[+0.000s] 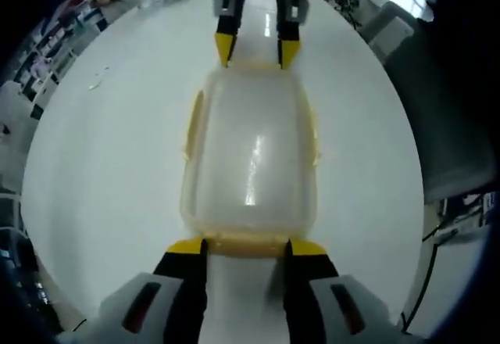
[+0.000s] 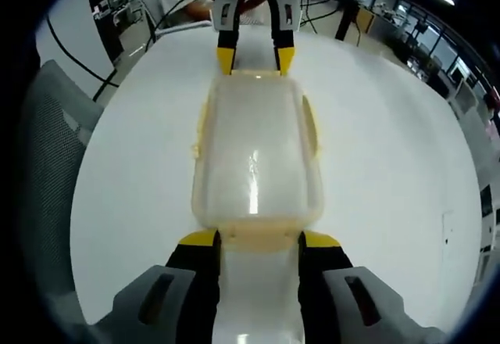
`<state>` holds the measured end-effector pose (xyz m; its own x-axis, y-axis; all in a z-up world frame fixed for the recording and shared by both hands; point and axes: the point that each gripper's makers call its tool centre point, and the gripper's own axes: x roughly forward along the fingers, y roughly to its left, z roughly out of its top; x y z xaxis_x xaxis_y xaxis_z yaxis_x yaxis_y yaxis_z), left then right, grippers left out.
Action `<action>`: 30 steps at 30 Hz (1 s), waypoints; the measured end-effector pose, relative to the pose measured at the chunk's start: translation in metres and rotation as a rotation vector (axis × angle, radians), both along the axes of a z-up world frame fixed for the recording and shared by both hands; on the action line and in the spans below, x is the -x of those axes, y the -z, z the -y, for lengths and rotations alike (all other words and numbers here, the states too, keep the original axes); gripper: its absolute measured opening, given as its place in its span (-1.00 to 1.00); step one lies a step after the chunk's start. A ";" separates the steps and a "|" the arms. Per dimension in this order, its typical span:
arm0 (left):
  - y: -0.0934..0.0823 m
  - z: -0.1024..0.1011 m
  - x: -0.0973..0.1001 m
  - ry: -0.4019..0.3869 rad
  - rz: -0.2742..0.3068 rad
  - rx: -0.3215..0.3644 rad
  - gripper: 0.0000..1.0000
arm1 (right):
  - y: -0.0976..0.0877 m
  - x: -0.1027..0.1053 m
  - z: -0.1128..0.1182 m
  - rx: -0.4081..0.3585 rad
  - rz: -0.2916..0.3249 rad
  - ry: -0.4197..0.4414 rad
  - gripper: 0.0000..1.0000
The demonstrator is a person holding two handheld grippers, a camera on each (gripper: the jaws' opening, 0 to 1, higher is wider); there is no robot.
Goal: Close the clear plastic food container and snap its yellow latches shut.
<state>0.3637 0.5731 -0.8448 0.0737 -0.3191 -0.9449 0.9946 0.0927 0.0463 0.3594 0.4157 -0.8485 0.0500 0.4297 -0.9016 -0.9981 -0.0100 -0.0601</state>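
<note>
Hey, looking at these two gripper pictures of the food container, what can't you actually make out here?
- Whether the end latches are snapped: each gripper's tips, left gripper and right gripper, cover the near end of the container, and the far ends are too small in both views.
- Side latches: pale yellow strips along the edges, too blurred to tell whether they are locked.
- Container contents: the cloudy lid with glare hides them.
- Whether the tips touch the container.

Left tool (image 1: pixel 246 249), right tool (image 2: pixel 258 241): jaws seemingly parted.
</note>
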 end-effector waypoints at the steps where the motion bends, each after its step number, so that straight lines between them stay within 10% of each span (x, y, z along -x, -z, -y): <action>1: 0.000 0.002 0.001 -0.009 -0.008 -0.013 -0.34 | 0.000 0.000 0.001 0.004 -0.008 0.003 -0.29; 10: 0.004 -0.002 -0.007 0.032 -0.031 -0.096 -0.34 | 0.001 -0.002 0.002 -0.003 -0.033 0.015 -0.29; 30: 0.001 0.002 0.012 -0.057 -0.006 -0.043 -0.33 | -0.007 0.012 0.012 -0.007 -0.014 -0.015 -0.29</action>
